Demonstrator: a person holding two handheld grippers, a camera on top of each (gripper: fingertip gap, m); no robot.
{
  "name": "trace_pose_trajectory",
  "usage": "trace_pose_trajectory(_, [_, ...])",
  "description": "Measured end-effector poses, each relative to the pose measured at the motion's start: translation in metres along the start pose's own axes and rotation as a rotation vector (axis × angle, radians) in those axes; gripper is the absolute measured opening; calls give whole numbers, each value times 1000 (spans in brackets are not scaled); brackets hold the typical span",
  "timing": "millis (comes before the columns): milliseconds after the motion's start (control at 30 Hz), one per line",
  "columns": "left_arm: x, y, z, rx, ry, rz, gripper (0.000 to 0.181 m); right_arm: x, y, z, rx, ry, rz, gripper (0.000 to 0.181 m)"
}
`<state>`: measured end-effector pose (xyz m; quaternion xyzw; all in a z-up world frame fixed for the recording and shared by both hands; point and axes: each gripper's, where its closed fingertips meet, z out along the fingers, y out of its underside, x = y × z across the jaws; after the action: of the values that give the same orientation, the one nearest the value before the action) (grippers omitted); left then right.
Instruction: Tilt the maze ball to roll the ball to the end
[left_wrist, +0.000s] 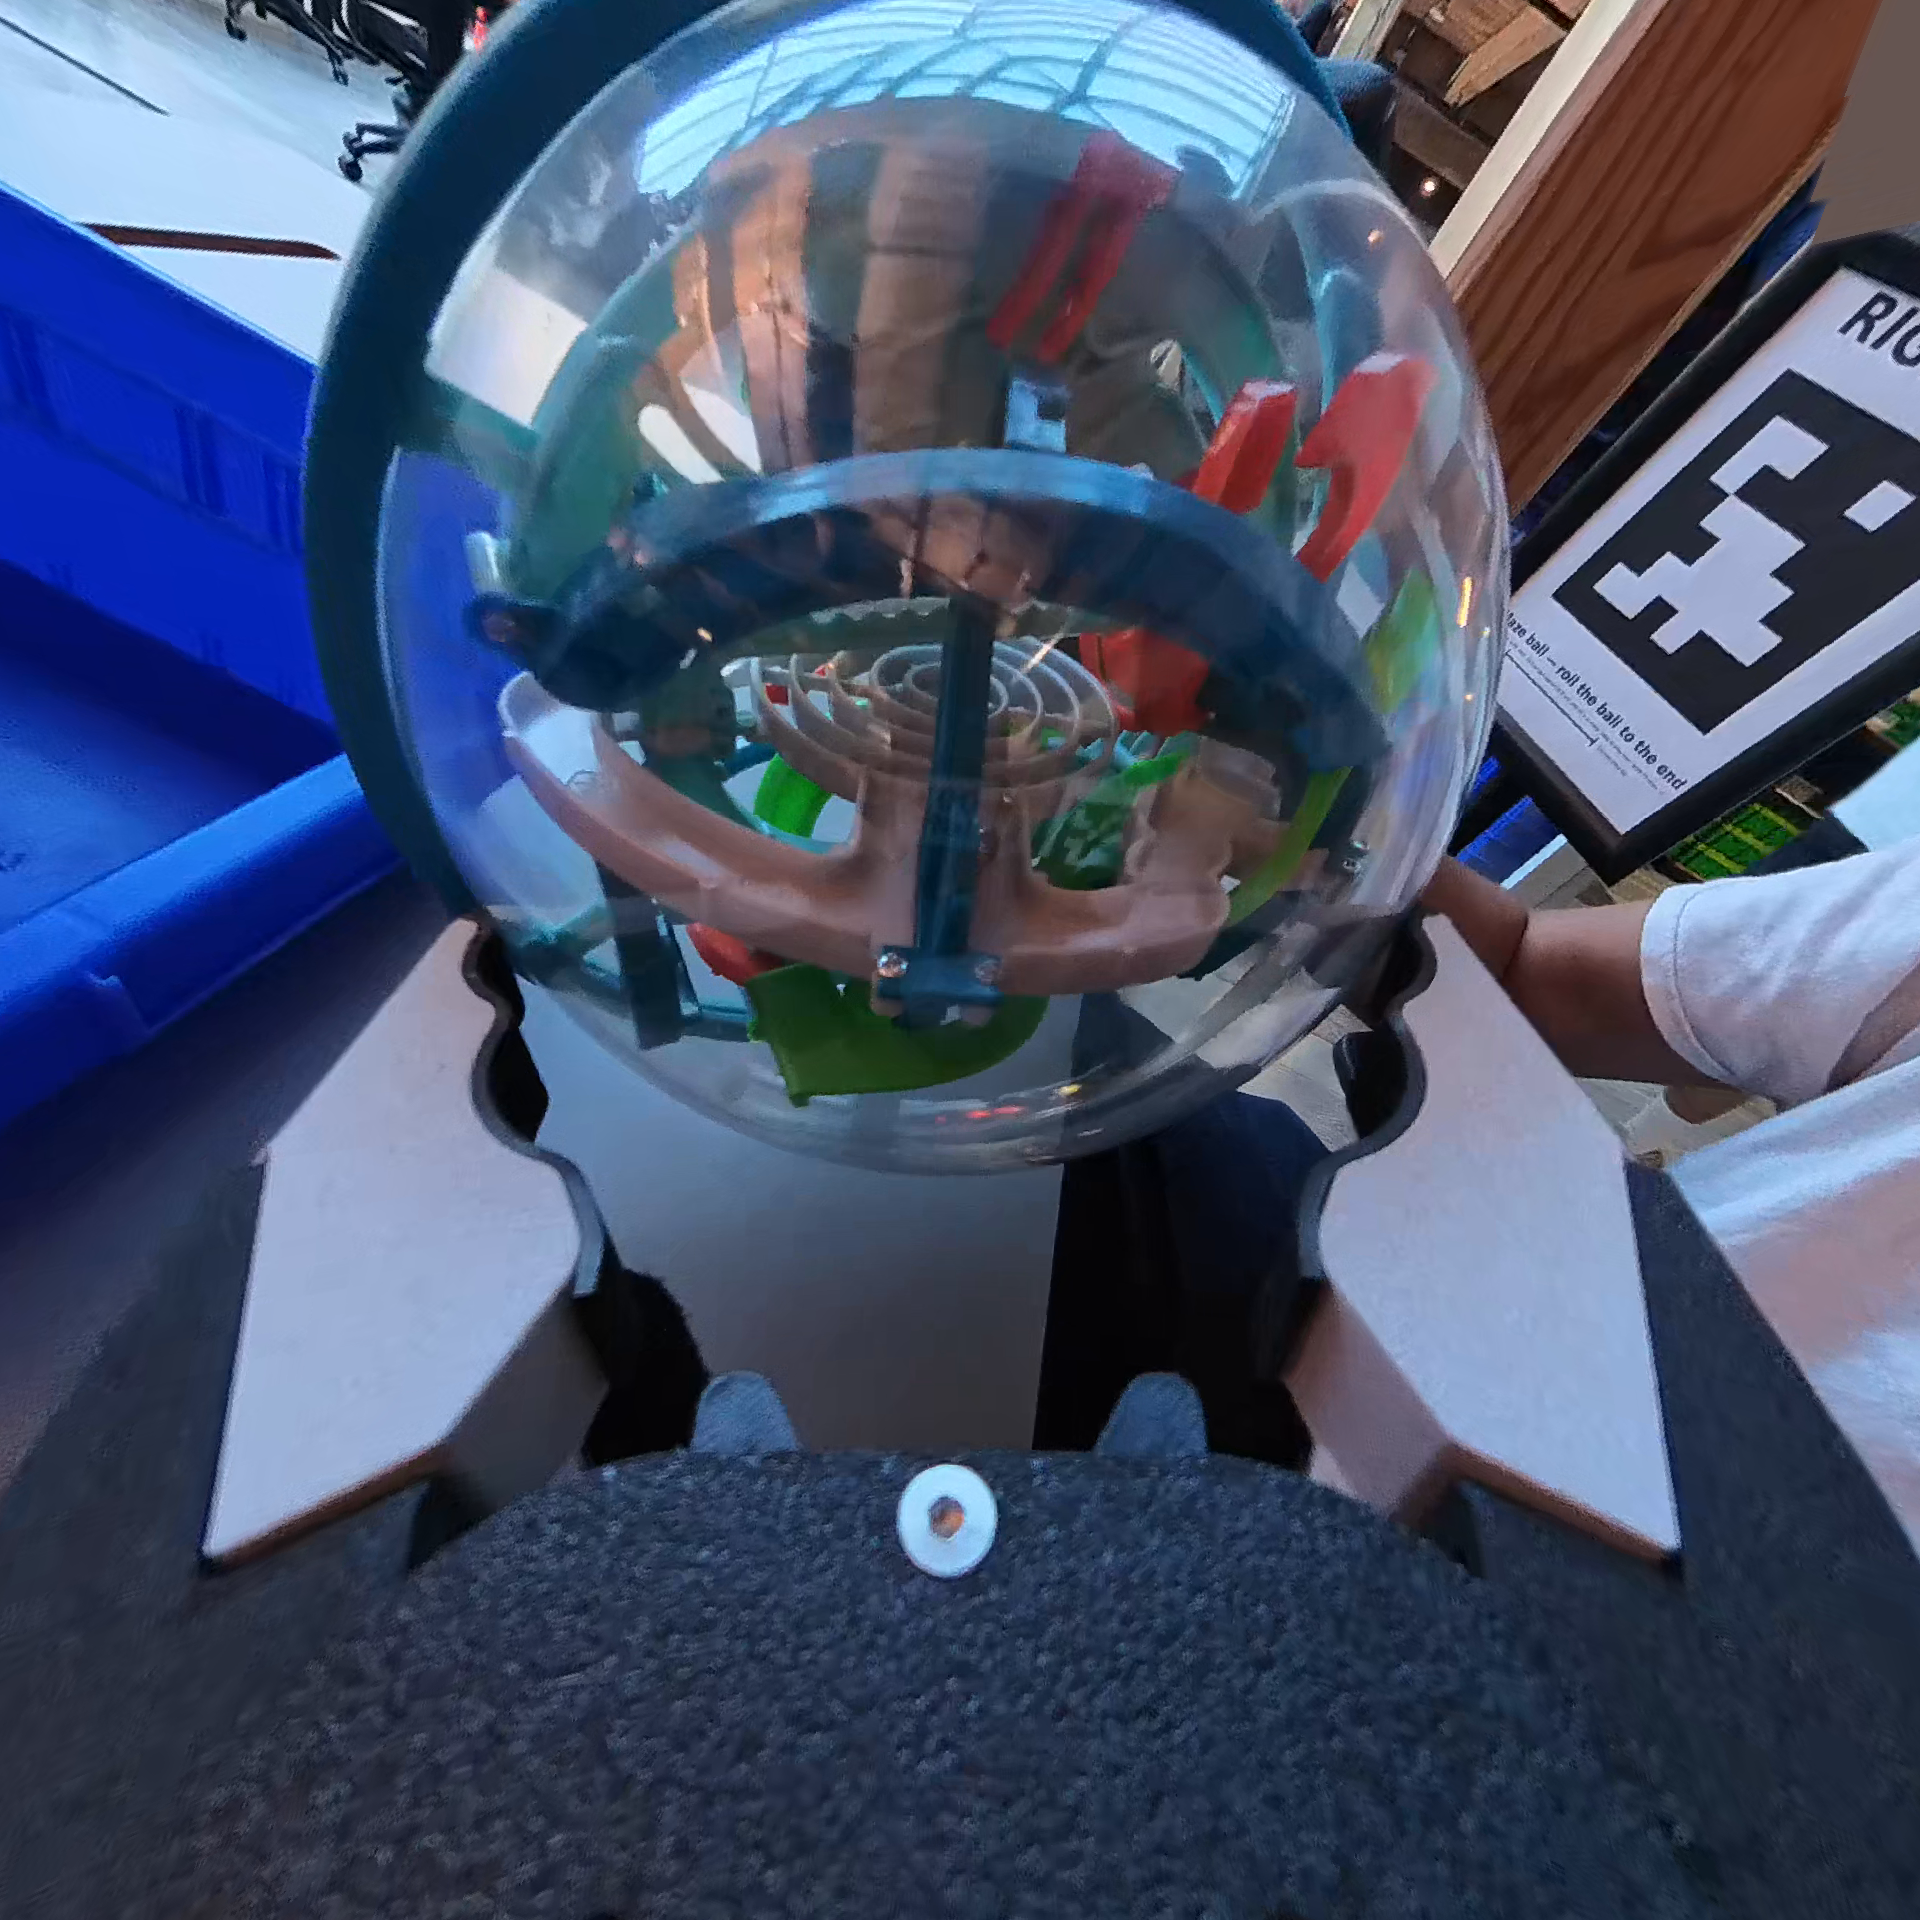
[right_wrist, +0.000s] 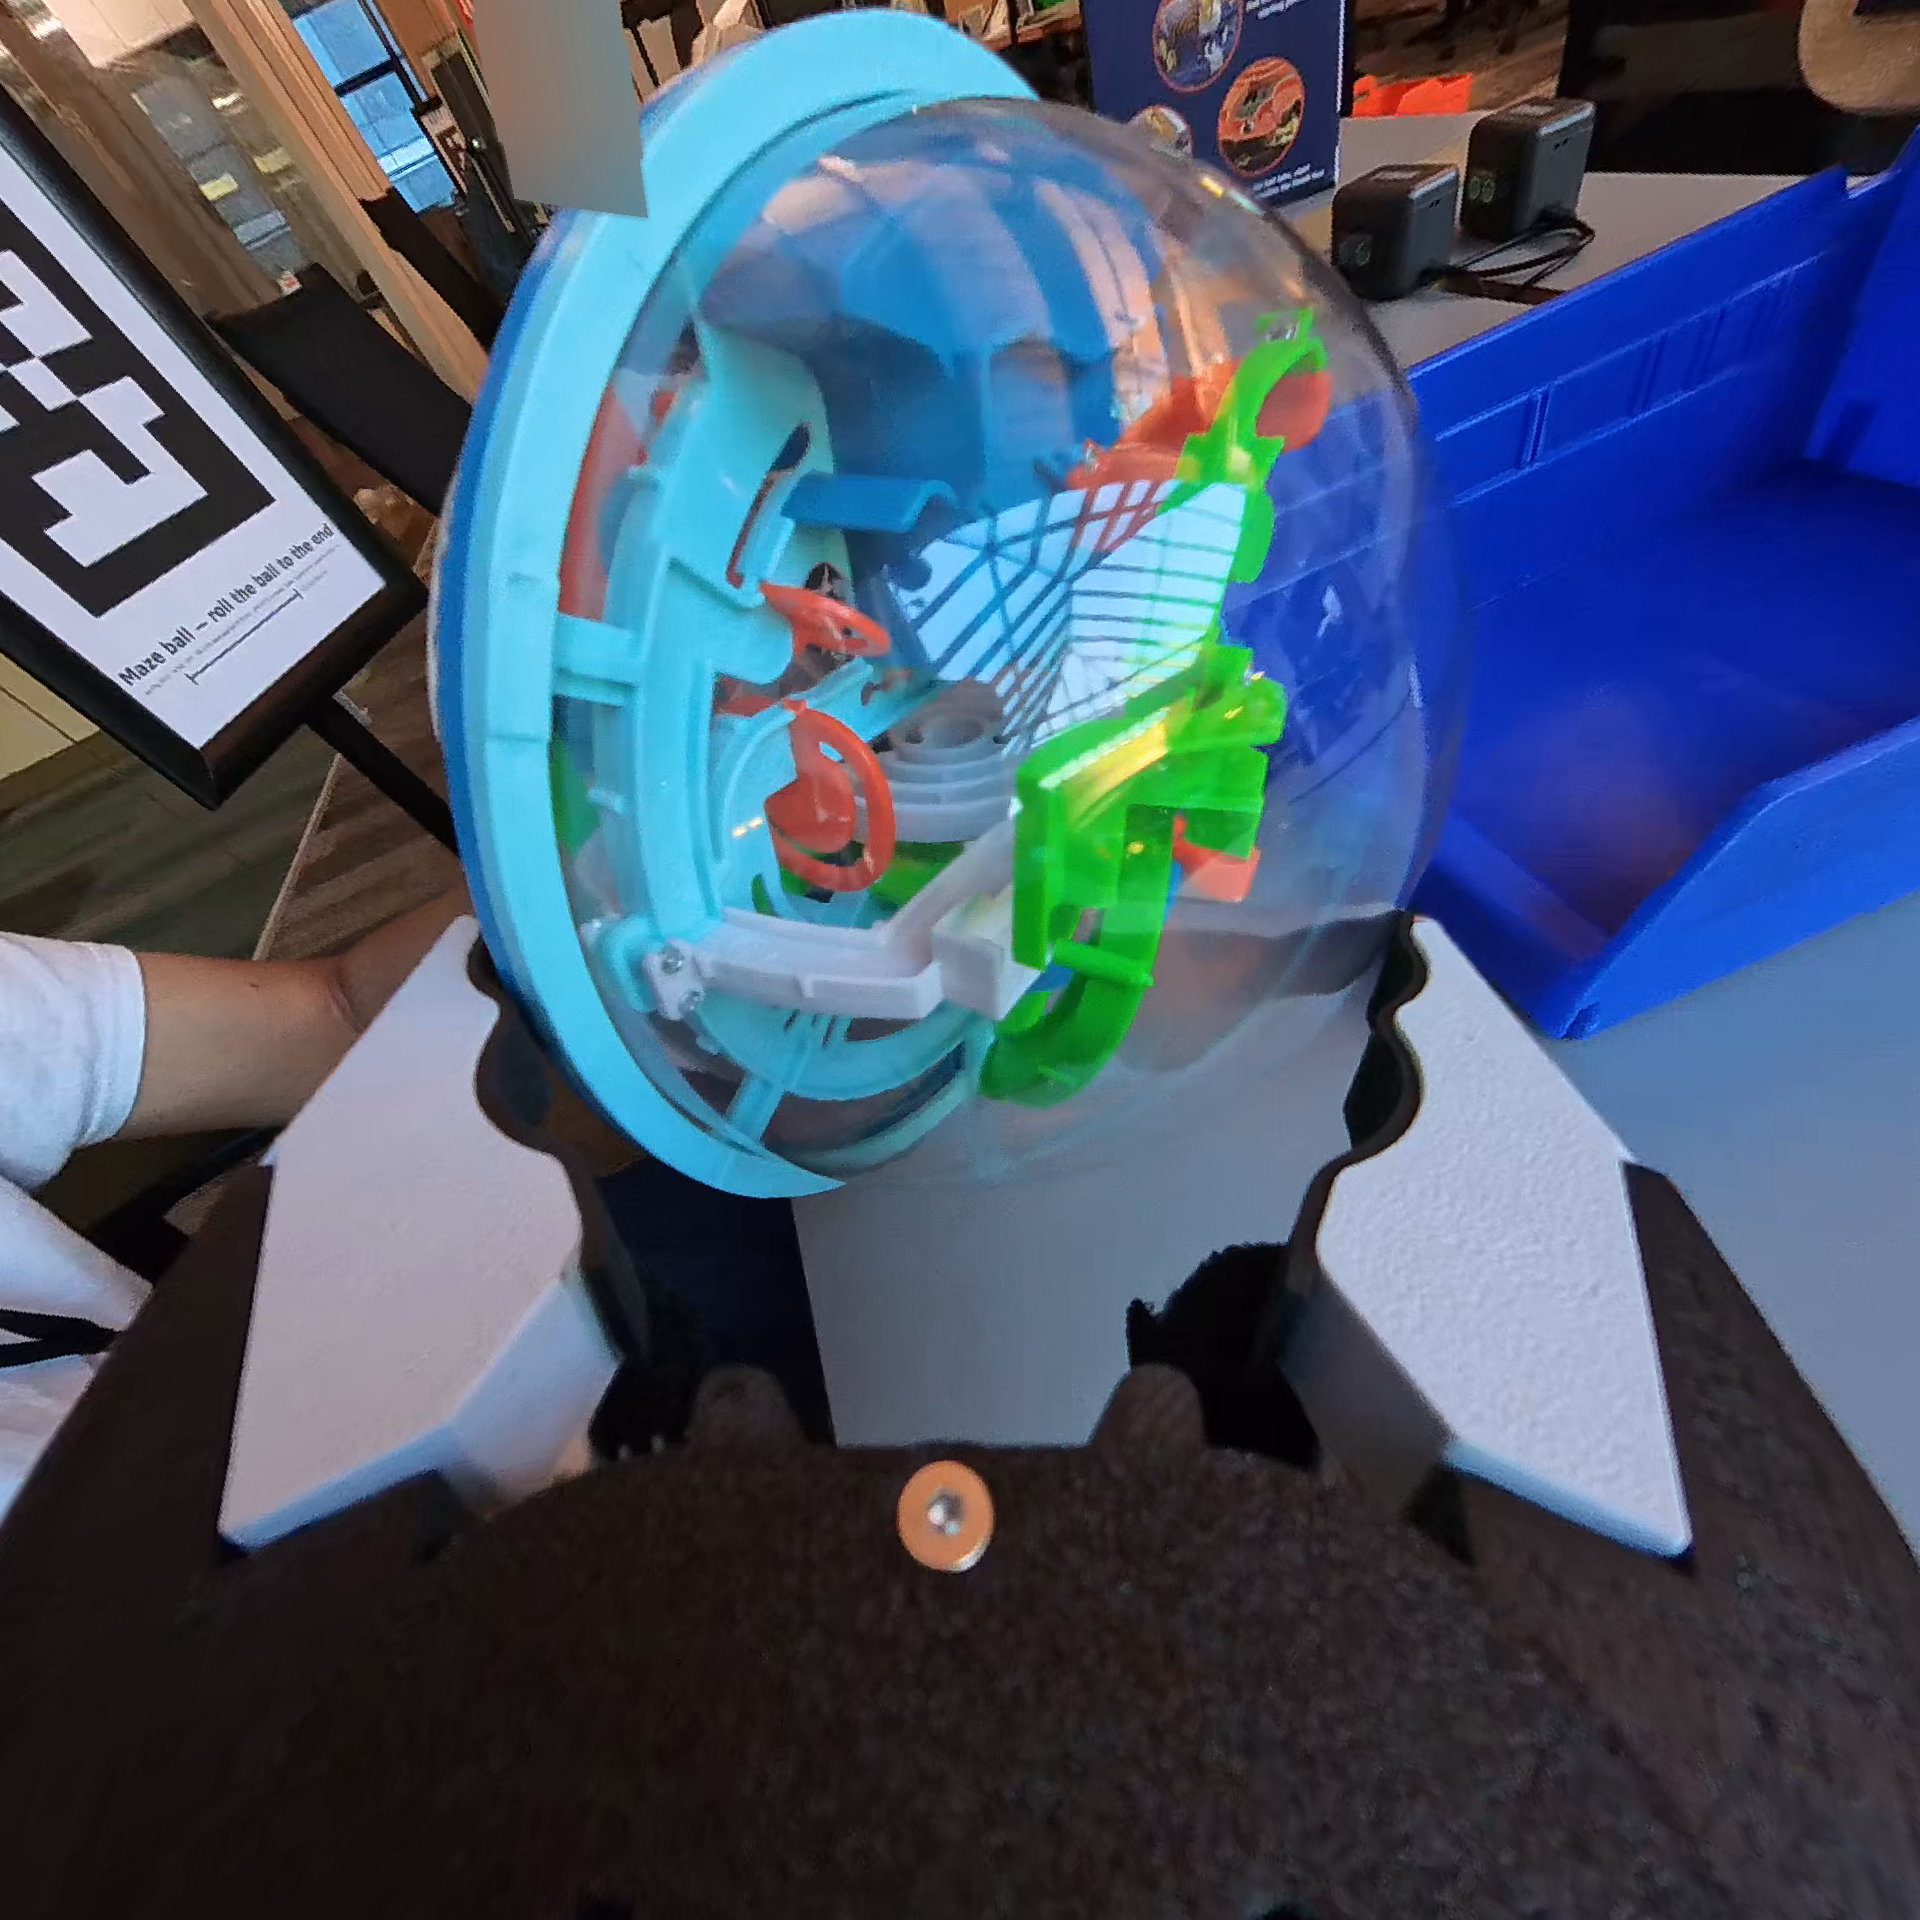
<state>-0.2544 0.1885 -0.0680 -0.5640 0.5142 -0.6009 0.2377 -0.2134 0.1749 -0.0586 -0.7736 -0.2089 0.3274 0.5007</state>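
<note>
While grey tabletop (right_wrist: 935, 1320) bears blue bin (right_wrist: 1683, 644) — framed sign (right_wrist: 156, 520) beside.

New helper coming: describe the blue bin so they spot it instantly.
Start at the clear maze ball held between the right claw fingers. Just beyond it, on the grey table, sits the blue bin. It is an open-fronted plastic tub in solid bright blue, unlike the small black boxes behind it.

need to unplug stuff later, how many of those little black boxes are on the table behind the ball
2. Both sit on the grey table in the right wrist view: one black box with cables beside it, the other black box just right of it. The maze ball may hide more.
</note>
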Motion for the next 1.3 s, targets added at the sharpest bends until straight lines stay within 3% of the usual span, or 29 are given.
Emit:
trace_pose_trajectory(867, [7,26,10,-129,11,-508,157,4,22,-2,-68,-115,465,154])
trace_pose_trajectory(1100, [7,54,17,-279,11,-463,159,12,31,1,-101,-119,430,154])
trace_pose_trajectory(1300, [9,76,21,-422,-56,-280,157,22,31,-2,-44,-188,463,153])
